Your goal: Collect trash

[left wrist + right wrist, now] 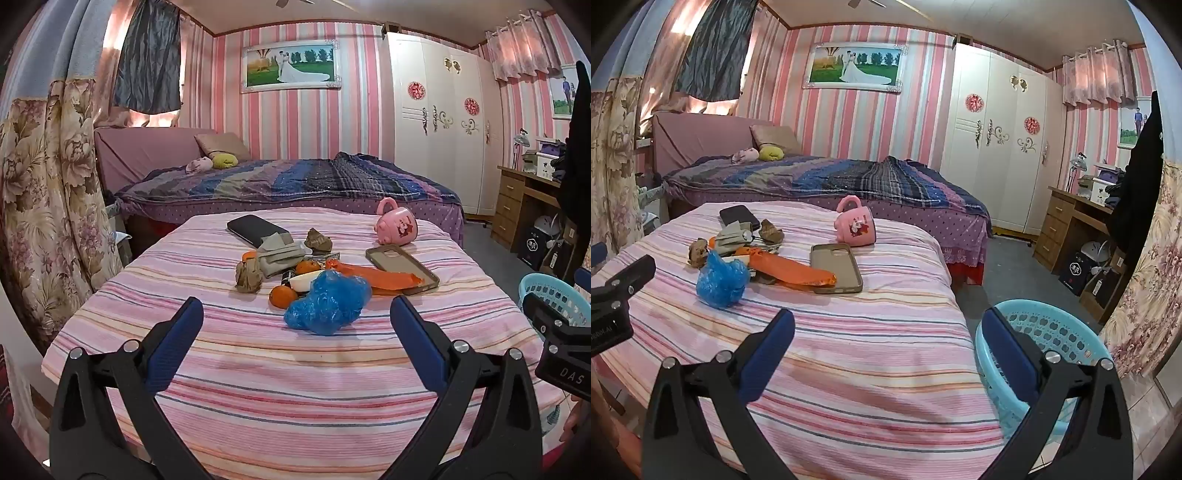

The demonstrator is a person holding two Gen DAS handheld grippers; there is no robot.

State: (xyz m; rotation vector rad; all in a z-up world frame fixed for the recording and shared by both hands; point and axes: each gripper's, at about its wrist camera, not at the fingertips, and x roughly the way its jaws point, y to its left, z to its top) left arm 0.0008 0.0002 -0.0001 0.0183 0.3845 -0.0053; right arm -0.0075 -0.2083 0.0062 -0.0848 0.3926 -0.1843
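Note:
A pile of litter lies on the pink striped cloth (258, 369): a crumpled blue plastic bag (328, 304), an orange wrapper (376, 278), crumpled brown paper balls (248, 277), orange peel or fruit (282, 295) and a white piece (304, 280). My left gripper (295, 314) hovers open just in front of the blue bag, which sits beyond its fingertips. My right gripper (888, 326) is open too, over the cloth's right edge, with nothing between its fingers. The blue bag (720, 280) and orange wrapper (794, 273) lie far to its left. A light blue perforated basket (1049, 332) stands on the floor behind its right finger.
On the cloth also lie a pink mug on its side (397, 227), an empty phone case (402, 267), a dark phone (255, 229) and grey folded fabric (280, 256). A bed (288, 181) stands behind, a white wardrobe (436, 133) and a wooden desk (1067, 221) to the right.

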